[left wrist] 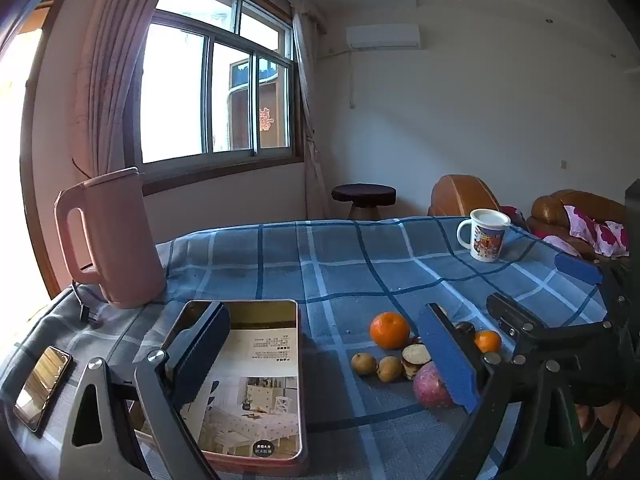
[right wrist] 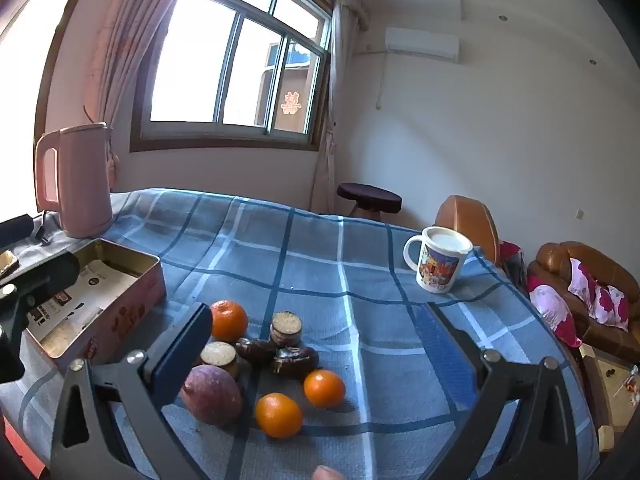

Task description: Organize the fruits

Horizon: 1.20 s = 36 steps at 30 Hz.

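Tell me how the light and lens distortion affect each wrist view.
Left wrist view: the window is blown out white, the pink kettle is backlit, and the tablecloth edge bows from the fisheye. Right wrist view: the same window glare, soft shadows under the oranges, dark vignetted corners.

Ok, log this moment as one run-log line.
left gripper: open, empty | right gripper: open, empty | fruits: loose on tablecloth | tin: no fruit inside | stage: nothing picked
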Each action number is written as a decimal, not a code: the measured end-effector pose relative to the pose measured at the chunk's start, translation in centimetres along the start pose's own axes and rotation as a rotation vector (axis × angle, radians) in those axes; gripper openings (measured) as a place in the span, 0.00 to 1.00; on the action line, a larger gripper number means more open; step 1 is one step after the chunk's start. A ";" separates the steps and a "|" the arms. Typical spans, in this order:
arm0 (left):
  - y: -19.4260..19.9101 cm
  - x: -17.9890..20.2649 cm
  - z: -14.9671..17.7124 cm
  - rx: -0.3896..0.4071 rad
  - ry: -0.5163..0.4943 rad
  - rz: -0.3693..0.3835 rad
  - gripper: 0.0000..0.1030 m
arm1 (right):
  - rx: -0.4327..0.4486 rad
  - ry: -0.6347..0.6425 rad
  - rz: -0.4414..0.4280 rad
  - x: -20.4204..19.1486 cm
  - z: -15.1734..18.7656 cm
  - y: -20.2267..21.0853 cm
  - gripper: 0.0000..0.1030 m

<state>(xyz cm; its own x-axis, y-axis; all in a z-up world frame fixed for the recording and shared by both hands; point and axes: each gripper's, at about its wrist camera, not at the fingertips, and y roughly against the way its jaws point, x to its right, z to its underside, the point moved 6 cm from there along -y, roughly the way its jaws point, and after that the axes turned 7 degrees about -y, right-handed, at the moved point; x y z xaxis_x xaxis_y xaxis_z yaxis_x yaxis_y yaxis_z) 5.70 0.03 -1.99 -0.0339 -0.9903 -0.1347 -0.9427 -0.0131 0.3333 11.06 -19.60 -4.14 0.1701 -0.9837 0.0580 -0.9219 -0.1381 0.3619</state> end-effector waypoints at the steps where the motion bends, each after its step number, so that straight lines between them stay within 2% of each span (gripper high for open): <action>1: 0.0 0.0 0.0 0.001 0.000 0.000 0.93 | 0.002 -0.003 -0.002 0.0 0.0 0.0 1.00; 36: -0.2 -0.1 0.4 -0.007 -0.002 -0.011 0.93 | 0.018 -0.018 -0.023 -0.3 0.1 0.8 1.00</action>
<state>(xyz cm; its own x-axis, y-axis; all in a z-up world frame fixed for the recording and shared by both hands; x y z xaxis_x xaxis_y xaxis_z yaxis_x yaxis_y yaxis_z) 5.72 0.21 -2.41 -0.0242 -0.9899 -0.1400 -0.9407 -0.0248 0.3383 10.26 -19.40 -3.95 0.1847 -0.9822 0.0332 -0.9239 -0.1621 0.3465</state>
